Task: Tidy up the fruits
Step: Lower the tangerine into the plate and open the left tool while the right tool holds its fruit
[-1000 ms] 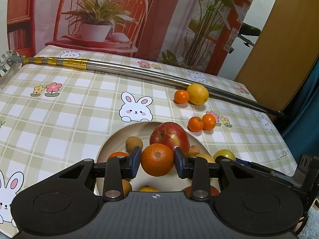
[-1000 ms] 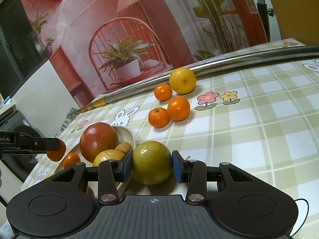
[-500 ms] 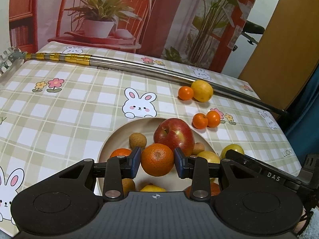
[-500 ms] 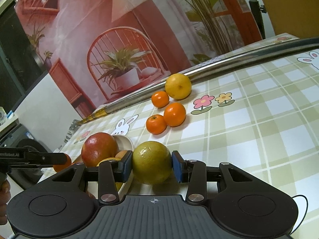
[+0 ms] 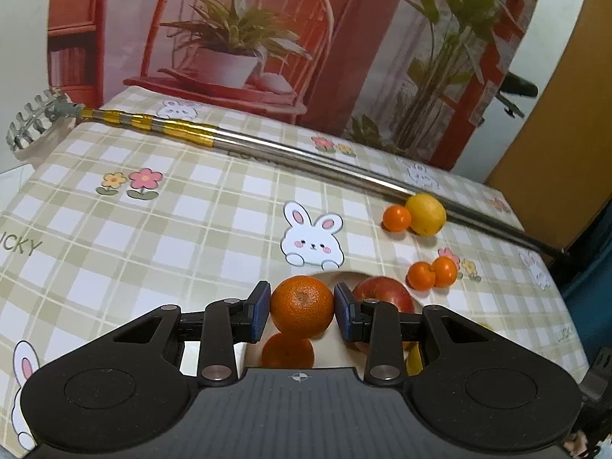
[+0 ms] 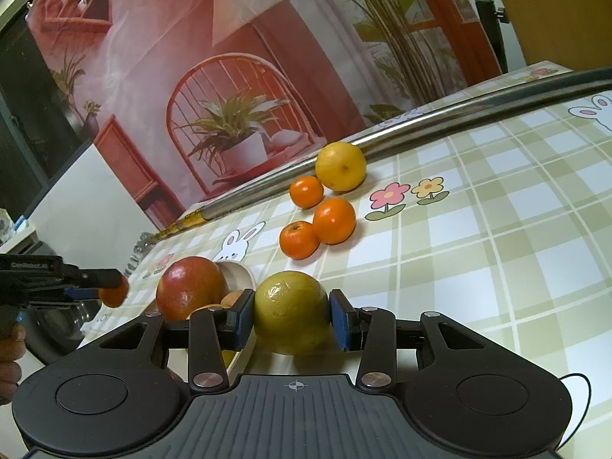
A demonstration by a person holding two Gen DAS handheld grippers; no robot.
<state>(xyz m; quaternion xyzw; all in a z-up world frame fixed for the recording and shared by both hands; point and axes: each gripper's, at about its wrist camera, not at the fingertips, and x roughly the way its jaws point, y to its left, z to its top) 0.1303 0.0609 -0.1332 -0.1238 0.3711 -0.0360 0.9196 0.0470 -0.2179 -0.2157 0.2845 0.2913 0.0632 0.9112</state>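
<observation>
Left gripper (image 5: pixel 302 310): blue pads closed against both sides of an orange (image 5: pixel 302 306), which is held clear above the bowl (image 5: pixel 336 355). Directly beneath the orange, a second orange fruit (image 5: pixel 287 352) lies in the bowl. Just right of the right pad sits a red apple (image 5: pixel 384 298), partly hidden by the finger. Further ahead and to the right, two mandarins (image 5: pixel 432 272) lie touching on the checked cloth (image 5: pixel 191 229); beyond them, a third mandarin (image 5: pixel 397 218) touches a yellow citrus (image 5: pixel 425 215). A metal pole (image 5: pixel 306 160) runs across the far side of the table, just behind the citrus.

Right gripper (image 6: pixel 292 319): pads closed on a yellow-green citrus (image 6: pixel 292 311). Whether this fruit rests on the cloth or is lifted cannot be determined. To its left stands the bowl with the apple. The left gripper and its orange appear at far left, above the bowl's far side.
</observation>
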